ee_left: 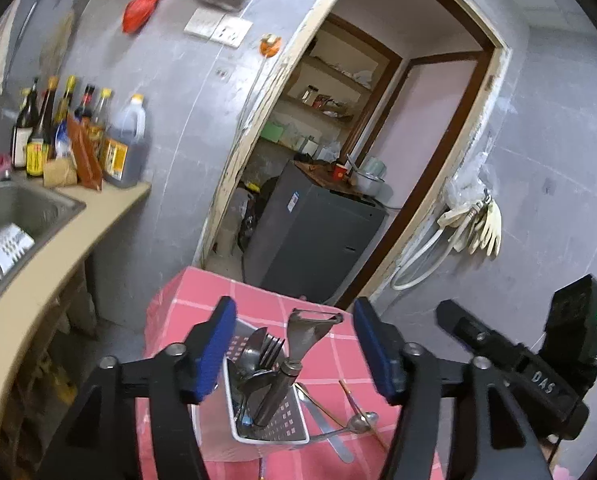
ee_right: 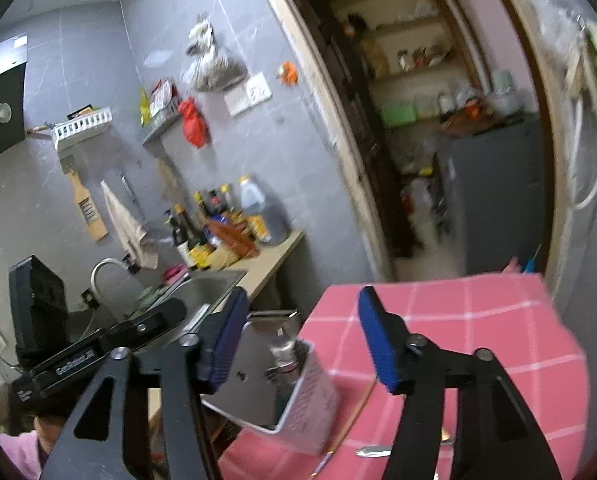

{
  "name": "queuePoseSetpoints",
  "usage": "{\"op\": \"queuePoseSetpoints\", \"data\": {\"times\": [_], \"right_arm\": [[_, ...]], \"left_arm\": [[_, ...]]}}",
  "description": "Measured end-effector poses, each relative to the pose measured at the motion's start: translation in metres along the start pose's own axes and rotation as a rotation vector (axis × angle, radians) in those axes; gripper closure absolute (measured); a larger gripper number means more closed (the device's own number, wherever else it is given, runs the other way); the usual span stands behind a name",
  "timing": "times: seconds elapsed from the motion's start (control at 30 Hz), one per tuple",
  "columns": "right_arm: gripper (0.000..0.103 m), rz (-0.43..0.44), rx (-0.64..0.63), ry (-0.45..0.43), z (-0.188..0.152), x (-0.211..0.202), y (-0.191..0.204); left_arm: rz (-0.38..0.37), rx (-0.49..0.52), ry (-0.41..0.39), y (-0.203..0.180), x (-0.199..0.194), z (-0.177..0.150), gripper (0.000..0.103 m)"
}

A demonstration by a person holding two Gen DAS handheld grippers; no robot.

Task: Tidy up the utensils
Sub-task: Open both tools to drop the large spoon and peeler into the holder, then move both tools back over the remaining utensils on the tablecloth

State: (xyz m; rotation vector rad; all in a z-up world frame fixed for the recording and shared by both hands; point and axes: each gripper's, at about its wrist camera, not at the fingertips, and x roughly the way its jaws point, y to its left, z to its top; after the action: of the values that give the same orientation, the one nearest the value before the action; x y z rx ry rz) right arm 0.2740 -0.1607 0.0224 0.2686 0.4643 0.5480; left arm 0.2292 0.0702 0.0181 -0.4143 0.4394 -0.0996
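A white perforated utensil holder stands on a small table with a pink checked cloth. It holds a fork, a peeler and spoons. A spoon, a knife and chopsticks lie on the cloth to its right. My left gripper is open and empty above the holder. My right gripper is open and empty, also above the holder. A knife tip and a chopstick lie on the cloth.
A counter with a steel sink and several sauce bottles runs along the left. An open doorway behind the table shows a dark cabinet and shelves. Gloves and a hose hang on the right wall.
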Motion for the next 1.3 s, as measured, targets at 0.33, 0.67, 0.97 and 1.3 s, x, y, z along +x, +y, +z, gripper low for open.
{"op": "queuePoseSetpoints", "data": {"times": [0.33, 0.67, 0.97, 1.3], "right_arm": [[0.001, -0.143, -0.046, -0.140, 0.015, -0.054, -0.023], [0.001, -0.261, -0.145, -0.169, 0.006, -0.088, -0.054], [0.001, -0.299, -0.109, -0.009, -0.014, -0.095, -0.111], [0.001, -0.297, -0.012, 0.160, -0.049, -0.086, -0.166]], "left_arm": [[0.053, 0.133, -0.075, -0.048, -0.009, -0.007, 0.003], [0.063, 0.226, -0.078, -0.090, 0.004, -0.030, 0.000], [0.038, 0.292, 0.002, -0.114, 0.029, -0.051, 0.000], [0.010, 0.321, 0.096, -0.139, 0.065, -0.068, 0.000]]}}
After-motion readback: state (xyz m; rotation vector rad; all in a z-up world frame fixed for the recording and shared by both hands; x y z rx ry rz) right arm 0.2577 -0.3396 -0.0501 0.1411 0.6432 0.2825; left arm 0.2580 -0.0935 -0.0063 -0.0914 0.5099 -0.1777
